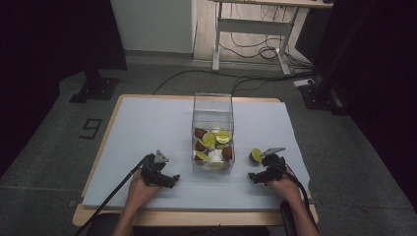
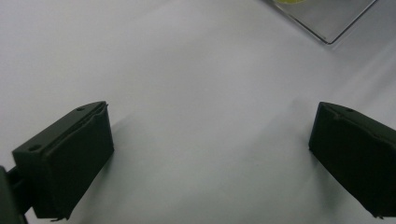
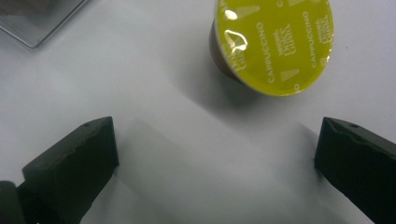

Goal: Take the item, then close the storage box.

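Yellow foil printed "CAPPUCCINO" covers the brown coffee capsule [image 3: 271,44], which is seen lying tilted on the white table cover [image 1: 147,128]. In the right gripper view it is found ahead of the right gripper [image 3: 215,158], beyond the jaw tips and toward the right-hand jaw, apart from both. The jaws of this gripper are spread wide and nothing is held between them. From the high view the capsule [image 1: 255,155] is seen just beyond the right gripper [image 1: 260,174], on its inner side. Farther inward, between the two grippers, a clear box [image 1: 212,132] is placed, loaded with more yellow-lidded and brown capsules. The left gripper [image 2: 210,149] is likewise held wide open and empty over bare cover, with a corner of the box [image 2: 327,21] ahead of its right-hand jaw.
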Demonstrator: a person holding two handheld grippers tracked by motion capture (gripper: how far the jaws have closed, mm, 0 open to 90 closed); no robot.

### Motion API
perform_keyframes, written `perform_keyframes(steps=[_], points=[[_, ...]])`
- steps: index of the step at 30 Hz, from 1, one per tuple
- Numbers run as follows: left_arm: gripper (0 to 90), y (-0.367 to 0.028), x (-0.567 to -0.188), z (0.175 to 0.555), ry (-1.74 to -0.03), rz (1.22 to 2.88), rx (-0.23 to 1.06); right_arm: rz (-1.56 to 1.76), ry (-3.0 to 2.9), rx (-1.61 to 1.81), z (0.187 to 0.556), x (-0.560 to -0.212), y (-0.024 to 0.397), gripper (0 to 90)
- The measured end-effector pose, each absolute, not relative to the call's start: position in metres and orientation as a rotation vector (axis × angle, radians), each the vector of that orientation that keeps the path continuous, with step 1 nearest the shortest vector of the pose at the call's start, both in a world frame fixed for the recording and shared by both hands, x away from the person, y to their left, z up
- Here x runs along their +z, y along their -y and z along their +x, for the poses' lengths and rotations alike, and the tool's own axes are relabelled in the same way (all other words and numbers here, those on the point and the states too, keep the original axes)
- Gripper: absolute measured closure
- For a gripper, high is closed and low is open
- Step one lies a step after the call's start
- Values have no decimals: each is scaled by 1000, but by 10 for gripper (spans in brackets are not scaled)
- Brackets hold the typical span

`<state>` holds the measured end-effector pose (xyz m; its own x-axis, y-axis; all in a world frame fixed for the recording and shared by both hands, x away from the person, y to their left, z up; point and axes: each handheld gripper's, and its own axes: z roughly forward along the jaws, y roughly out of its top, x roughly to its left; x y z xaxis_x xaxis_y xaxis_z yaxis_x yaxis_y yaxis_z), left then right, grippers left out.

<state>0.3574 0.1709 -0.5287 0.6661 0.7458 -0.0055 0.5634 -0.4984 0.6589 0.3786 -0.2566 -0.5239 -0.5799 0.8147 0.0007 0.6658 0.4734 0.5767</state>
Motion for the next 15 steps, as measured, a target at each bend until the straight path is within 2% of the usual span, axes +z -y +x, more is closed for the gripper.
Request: perform_keyframes(steps=[15], points=[[0, -171, -528, 357, -1009, 2242, 373, 1274, -2458, 754, 380, -522, 255, 0]])
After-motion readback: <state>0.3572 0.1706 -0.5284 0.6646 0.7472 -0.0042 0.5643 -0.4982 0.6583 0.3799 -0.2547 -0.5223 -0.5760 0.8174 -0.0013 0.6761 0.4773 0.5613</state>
